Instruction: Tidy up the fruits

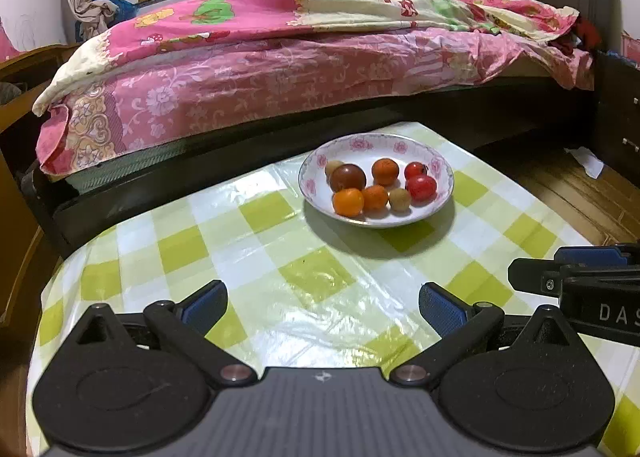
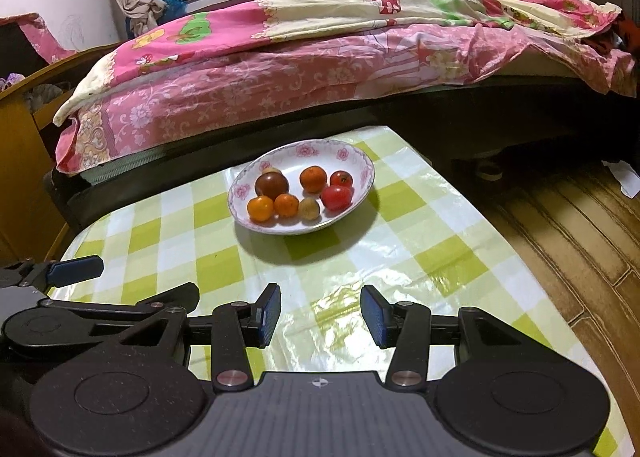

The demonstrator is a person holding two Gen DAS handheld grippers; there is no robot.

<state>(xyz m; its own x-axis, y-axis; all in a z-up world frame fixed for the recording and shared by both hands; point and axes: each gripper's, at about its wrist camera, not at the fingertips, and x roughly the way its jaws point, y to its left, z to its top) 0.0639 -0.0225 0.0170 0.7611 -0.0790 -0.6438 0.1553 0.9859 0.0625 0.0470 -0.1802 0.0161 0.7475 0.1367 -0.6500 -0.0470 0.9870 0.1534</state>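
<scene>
Both tongs, left and right, gape empty; fruit plate sits level ahead.

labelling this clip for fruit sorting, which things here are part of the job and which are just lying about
Part of the job:
- floral-rimmed plate
- three small oranges
- two red tomatoes
- dark brownish tomato
- two small tan fruits
- left gripper, open
- right gripper, open

Just lying about:
- bed with pink floral quilt
- checked tablecloth
- white paper on the floor
</scene>
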